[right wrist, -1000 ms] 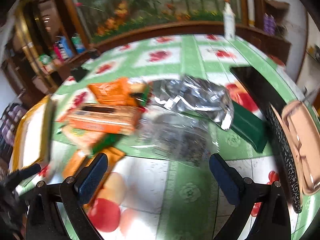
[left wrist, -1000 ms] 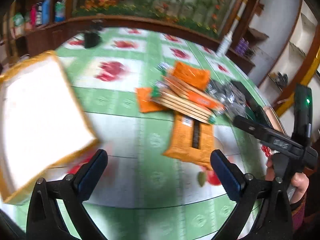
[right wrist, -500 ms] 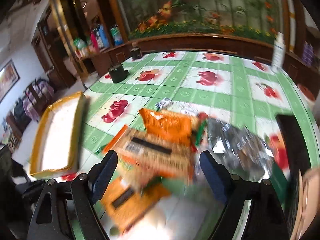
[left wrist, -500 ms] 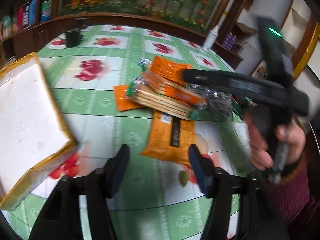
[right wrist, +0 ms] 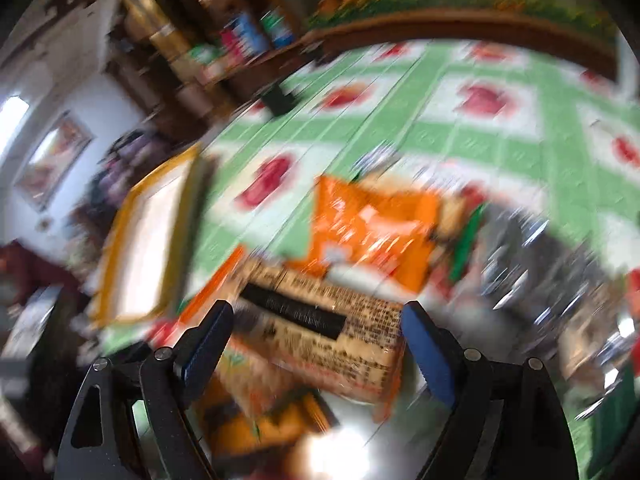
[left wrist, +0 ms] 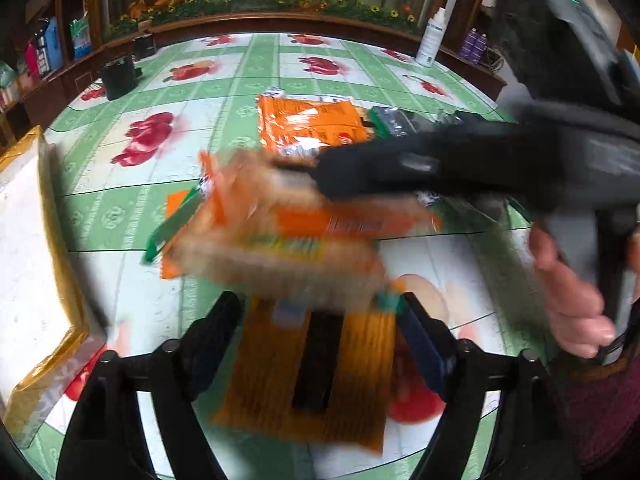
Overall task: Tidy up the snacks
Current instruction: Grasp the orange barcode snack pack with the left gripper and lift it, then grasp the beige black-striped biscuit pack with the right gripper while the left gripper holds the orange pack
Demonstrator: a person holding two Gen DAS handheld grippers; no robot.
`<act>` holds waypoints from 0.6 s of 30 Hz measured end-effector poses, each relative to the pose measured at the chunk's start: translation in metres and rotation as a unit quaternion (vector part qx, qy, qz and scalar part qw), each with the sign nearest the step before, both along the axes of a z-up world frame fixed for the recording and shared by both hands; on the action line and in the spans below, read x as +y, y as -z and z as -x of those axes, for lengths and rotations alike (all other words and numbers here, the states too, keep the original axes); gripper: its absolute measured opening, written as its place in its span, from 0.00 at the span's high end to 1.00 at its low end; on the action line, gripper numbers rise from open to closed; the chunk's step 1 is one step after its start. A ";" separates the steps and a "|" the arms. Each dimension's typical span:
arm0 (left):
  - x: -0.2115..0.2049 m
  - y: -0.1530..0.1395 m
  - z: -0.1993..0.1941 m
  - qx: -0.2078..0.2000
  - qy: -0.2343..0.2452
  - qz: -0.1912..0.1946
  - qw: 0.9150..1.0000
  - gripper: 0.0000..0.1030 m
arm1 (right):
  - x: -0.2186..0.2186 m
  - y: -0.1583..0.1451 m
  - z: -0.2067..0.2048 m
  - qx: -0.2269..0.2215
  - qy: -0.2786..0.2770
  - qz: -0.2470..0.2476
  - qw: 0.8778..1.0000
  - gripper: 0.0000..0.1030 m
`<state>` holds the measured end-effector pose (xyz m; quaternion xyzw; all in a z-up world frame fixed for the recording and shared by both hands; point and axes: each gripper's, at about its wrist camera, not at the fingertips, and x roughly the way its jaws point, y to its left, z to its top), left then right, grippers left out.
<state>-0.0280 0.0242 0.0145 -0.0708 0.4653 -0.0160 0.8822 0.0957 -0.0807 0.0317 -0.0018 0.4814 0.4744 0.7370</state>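
In the left wrist view my left gripper (left wrist: 320, 328) has its fingers on either side of a flat orange snack pack (left wrist: 312, 380) lying on the table. My right gripper (left wrist: 336, 172) reaches in from the right and holds a blurred biscuit pack (left wrist: 280, 240) above the table. In the right wrist view my right gripper (right wrist: 316, 344) is closed on that biscuit pack (right wrist: 328, 344). An orange snack bag (left wrist: 308, 124) lies further back, also seen in the right wrist view (right wrist: 368, 232). Silver foil packs (right wrist: 532, 264) lie to its right.
A white tray with a yellow rim (left wrist: 28, 264) sits at the table's left edge, also in the right wrist view (right wrist: 148, 248). A black cup (left wrist: 118, 76) and a white bottle (left wrist: 432, 38) stand at the far table edge. Shelves lie beyond.
My right gripper has closed on the biscuit pack and lifted it off the pile toward the left. My left gripper has moved forward and narrowed around the flat orange pack.
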 end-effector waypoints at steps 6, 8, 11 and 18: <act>0.014 0.000 0.021 -0.005 -0.005 0.001 1.000 0.34 | 0.000 -0.005 0.008 0.004 -0.032 -0.020 0.999 0.13; 0.016 0.000 0.029 -0.004 0.002 -0.003 1.000 0.34 | 0.000 -0.005 0.012 -0.010 -0.038 -0.015 0.999 0.13; 0.021 -0.002 0.037 0.001 0.011 0.000 1.000 0.34 | -0.001 -0.011 0.014 -0.035 -0.039 -0.025 0.998 0.13; 0.032 -0.003 0.055 0.000 -0.001 0.002 1.000 0.34 | 0.018 0.007 0.000 -0.007 -0.003 -0.020 1.000 0.11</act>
